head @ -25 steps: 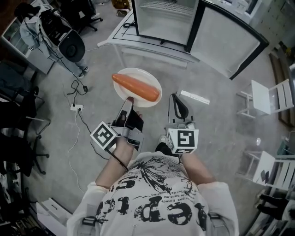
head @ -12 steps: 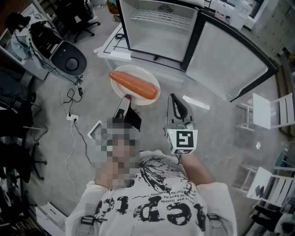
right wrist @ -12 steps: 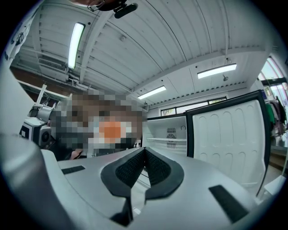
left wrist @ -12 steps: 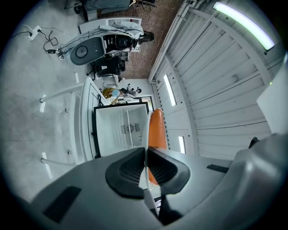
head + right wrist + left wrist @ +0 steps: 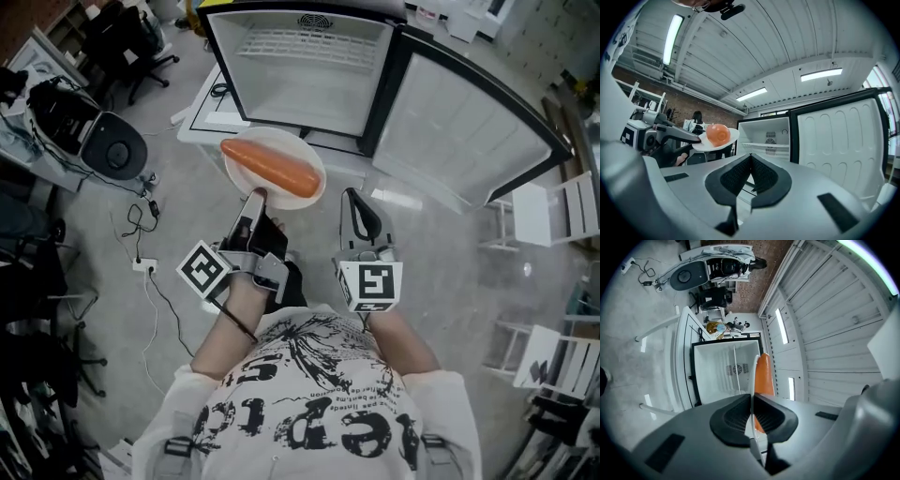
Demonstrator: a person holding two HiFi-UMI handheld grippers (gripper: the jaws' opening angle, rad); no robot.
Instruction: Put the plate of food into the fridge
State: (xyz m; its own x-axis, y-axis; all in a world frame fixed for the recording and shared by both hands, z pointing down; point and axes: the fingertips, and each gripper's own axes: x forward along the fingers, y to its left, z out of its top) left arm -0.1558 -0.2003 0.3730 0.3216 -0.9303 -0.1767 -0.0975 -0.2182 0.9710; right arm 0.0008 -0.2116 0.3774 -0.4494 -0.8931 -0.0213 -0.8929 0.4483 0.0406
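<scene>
Plate (image 5: 246, 181) rim is pinched in left tongs (image 5: 255, 198); right tongs (image 5: 356, 202) closed, empty. Keep it level entering the fridge (image 5: 291, 66), lest the carrot (image 5: 272, 166) roll

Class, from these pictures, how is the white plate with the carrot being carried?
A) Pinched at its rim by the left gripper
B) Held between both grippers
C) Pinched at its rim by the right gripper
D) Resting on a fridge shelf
A: the left gripper has its jaws closed on the near rim of the plate, which carries the carrot in front of the open fridge. The right gripper is shut on nothing beside it.
</scene>
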